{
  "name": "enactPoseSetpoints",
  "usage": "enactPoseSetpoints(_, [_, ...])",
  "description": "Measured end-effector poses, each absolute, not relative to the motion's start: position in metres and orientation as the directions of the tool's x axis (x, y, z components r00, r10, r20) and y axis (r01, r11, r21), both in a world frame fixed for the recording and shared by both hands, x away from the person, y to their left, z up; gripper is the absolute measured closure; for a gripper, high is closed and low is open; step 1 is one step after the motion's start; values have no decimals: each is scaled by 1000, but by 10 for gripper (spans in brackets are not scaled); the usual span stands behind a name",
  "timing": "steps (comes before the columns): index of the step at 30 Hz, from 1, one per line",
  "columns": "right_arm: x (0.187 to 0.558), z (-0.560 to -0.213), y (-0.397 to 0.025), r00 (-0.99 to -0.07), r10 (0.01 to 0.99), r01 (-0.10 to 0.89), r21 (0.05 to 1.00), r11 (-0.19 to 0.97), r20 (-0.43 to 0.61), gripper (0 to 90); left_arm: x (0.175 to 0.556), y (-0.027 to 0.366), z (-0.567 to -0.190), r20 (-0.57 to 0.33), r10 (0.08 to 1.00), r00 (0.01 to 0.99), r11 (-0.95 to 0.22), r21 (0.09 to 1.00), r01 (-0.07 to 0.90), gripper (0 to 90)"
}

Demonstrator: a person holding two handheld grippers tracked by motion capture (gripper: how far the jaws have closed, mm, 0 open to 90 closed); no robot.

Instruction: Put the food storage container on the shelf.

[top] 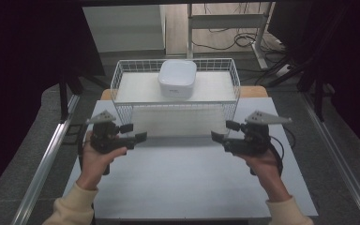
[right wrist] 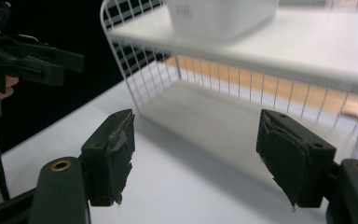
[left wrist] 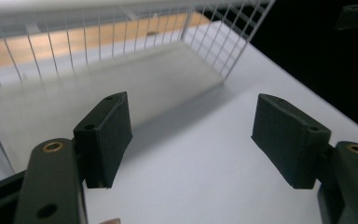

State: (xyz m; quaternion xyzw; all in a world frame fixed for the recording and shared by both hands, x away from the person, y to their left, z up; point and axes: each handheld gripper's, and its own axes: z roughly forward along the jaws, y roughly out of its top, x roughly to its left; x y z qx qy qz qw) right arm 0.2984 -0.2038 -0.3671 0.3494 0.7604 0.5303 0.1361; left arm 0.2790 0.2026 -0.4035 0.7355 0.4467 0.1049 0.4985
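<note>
While both tools (top: 138, 132) (top: 219, 131) gape (nothing held), the basket (top: 122, 75) stands near.

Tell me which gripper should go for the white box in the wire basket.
Neither is clearly better. The white box sits centred in the wire basket, about equally far from the left gripper and right gripper. Both are open and empty. The right gripper view faces the box, so perhaps right.

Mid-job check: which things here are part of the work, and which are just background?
In the job:
left gripper, open
right gripper, open
wire basket
white box inside it

Lying about:
cables on the floor
desk frame behind
</note>
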Motion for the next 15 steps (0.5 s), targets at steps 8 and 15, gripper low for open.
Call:
enactPoseSetpoints(8, [279,-430,-219,-692,699,461,856,236,180,269,259,200,-443,-284,758,587,-156,796,586,277])
enactPoseSetpoints(15, [277,-431,-218,-699,699,440,861,253,152,241,257,200,-439,-282,752,597,-156,803,576,270])
